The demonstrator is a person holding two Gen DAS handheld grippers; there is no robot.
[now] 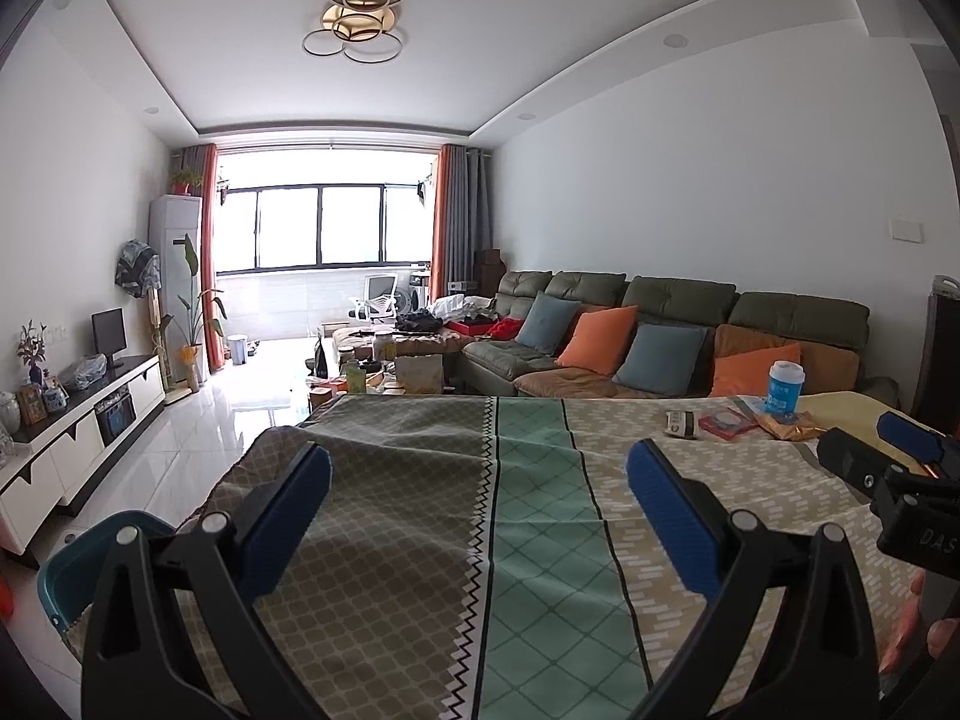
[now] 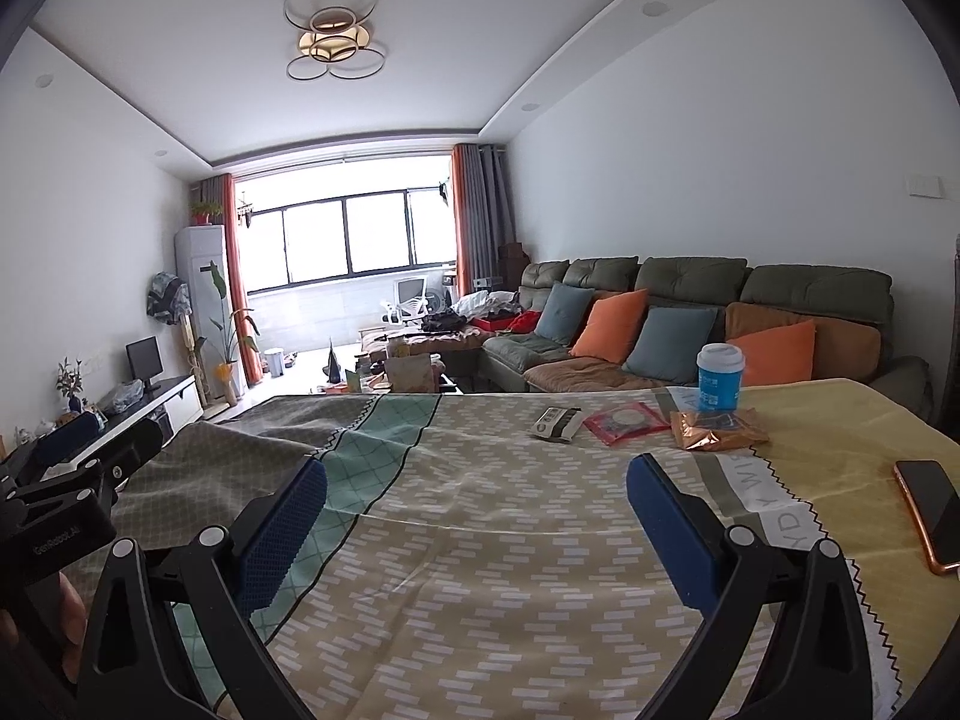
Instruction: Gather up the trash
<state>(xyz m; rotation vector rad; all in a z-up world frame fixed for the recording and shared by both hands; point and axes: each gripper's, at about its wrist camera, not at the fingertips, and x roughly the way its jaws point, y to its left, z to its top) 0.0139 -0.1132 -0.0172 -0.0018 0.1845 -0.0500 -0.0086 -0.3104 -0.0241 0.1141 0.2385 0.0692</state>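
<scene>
On the far right part of the cloth-covered table [image 2: 480,600] lies the trash: a blue paper cup [image 2: 720,378] with a white lid, a crumpled gold wrapper [image 2: 717,429], a flat red packet [image 2: 624,420] and a small black-and-white packet [image 2: 558,423]. My right gripper [image 2: 477,516] is open and empty, a good way short of them. The left wrist view shows the same cup [image 1: 786,390], gold wrapper [image 1: 786,427], red packet [image 1: 726,423] and small packet [image 1: 681,423] far to the right. My left gripper [image 1: 480,510] stands open over the bare cloth.
A phone [image 2: 930,510] with an orange edge lies near the table's right edge. A teal bin [image 1: 78,564] sits below the table's left corner. Behind the table are a green sofa [image 2: 690,294] with cushions and a cluttered coffee table [image 1: 384,366].
</scene>
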